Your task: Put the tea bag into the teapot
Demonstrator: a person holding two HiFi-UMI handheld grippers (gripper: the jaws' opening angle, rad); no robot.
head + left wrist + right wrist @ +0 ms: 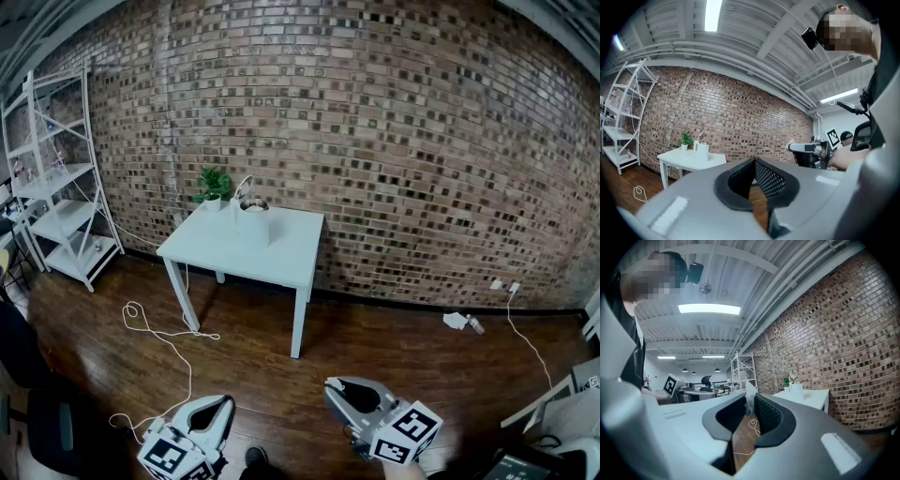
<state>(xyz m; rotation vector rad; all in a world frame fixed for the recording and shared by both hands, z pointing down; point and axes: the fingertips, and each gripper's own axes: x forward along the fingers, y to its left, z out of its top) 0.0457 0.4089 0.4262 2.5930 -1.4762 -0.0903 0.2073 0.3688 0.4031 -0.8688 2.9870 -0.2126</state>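
Observation:
The white teapot point(253, 223) stands on a small white table point(291, 253) by the brick wall, far ahead of both grippers; it also shows as the teapot point(702, 149) and the teapot point(797, 391). My right gripper point(751, 398) is shut on a small white tea bag point(750, 393) pinched at its tips. In the head view the right gripper point(331, 385) is low at centre-right, held above the wooden floor. My left gripper point(753, 162) has its pads meeting at the tips with nothing between them. It sits low at left in the head view as the left gripper point(225, 403).
A small potted plant point(214, 183) stands behind the teapot. A white shelf unit point(56, 187) is at the far left. A white cable point(155, 333) loops over the floor left of the table. A white plug and lead point(459, 321) lie at the right wall.

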